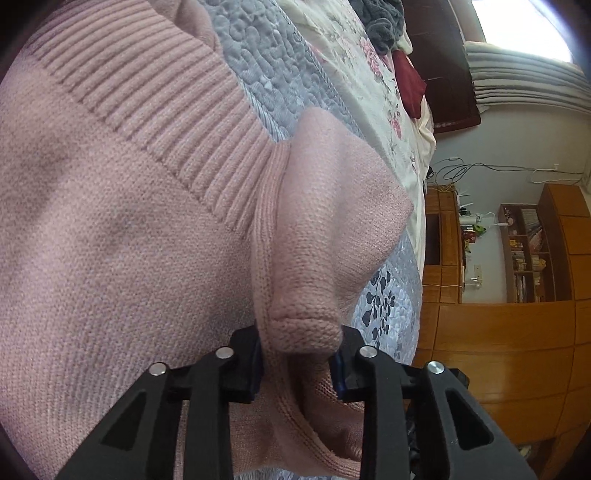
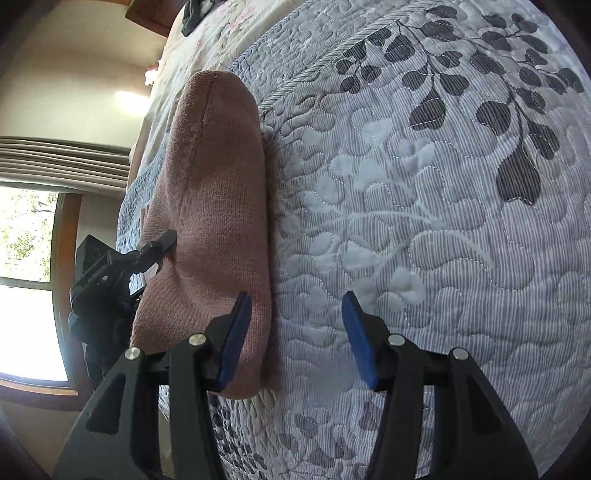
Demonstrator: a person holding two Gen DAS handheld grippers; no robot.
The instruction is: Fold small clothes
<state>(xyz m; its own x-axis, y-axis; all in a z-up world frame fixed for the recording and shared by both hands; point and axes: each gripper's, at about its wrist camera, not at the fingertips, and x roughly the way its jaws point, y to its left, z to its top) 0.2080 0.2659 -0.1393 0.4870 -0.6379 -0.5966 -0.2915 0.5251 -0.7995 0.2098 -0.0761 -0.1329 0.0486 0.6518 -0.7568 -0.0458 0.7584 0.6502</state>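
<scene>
A pink knit sweater [image 1: 110,240] with a ribbed band lies on a grey leaf-patterned quilt [image 2: 406,221]. My left gripper [image 1: 299,362] is shut on a thick bunched fold of the sweater, which fills the gap between its pads. In the right wrist view the folded sweater [image 2: 218,192] forms a long pink bundle, with the left gripper [image 2: 155,247] at its left side. My right gripper [image 2: 297,332] is open just above the quilt. Its left fingertip [image 2: 236,328] rests against the bundle's right edge, and only quilt shows between the fingers.
Beyond the quilt lie a floral sheet [image 1: 369,74], dark grey clothing [image 1: 384,22] and a dark red cloth [image 1: 408,85]. Wooden cabinets [image 1: 498,350] and a bookshelf [image 1: 528,254] stand past the bed edge. A window [image 2: 26,295] is to the left.
</scene>
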